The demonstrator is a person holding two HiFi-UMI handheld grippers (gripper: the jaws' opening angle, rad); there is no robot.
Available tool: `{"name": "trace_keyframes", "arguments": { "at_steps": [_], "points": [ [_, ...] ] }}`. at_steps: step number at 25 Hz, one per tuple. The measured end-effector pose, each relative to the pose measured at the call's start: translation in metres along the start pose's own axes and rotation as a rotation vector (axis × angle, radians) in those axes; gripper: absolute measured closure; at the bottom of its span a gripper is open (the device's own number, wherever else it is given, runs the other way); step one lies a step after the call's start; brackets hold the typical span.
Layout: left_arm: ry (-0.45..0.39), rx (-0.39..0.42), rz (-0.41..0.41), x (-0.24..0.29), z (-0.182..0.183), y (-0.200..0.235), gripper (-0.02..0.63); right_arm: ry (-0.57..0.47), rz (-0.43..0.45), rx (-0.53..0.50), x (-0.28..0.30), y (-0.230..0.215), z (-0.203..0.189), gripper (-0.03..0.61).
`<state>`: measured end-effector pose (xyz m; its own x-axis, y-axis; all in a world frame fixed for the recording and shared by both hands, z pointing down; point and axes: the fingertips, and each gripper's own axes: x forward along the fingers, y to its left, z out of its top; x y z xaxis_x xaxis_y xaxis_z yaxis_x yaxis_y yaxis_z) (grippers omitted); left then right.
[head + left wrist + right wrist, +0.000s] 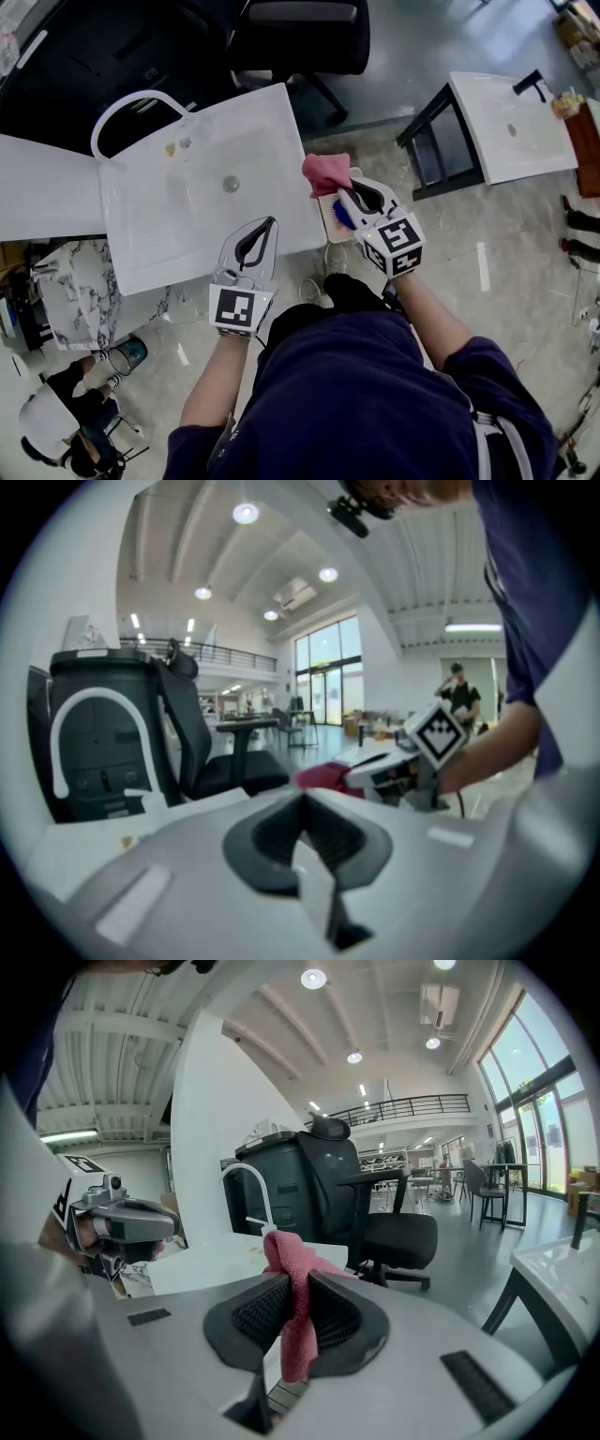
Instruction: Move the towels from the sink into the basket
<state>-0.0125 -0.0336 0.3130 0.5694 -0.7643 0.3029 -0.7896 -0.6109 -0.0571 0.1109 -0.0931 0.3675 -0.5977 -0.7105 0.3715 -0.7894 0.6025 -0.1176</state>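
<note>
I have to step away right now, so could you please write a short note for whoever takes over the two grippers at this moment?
Left gripper: shut and empty, over the front rim of the sink.
Right gripper: shut on the pink towel, held just past the sink's right edge.
Sink: no towel shows in the basin in the head view.
Under the right gripper sits a light container with something blue inside. It is probably the basket, but it is mostly hidden.
Done: pink towel is out of the sink.
Left: lower it into the basket and open the jaws.
</note>
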Motion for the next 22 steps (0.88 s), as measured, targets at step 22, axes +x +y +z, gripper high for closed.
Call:
{"name": "trace_keyframes", "arguments": {
  "at_steps": [22],
  "points": [
    [-0.062,0.005,-0.212,-0.088,-0.022,-0.073,0.611,0.003,-0.232,0.034,-0.134,0.082,-0.041,0.528]
  ]
}}
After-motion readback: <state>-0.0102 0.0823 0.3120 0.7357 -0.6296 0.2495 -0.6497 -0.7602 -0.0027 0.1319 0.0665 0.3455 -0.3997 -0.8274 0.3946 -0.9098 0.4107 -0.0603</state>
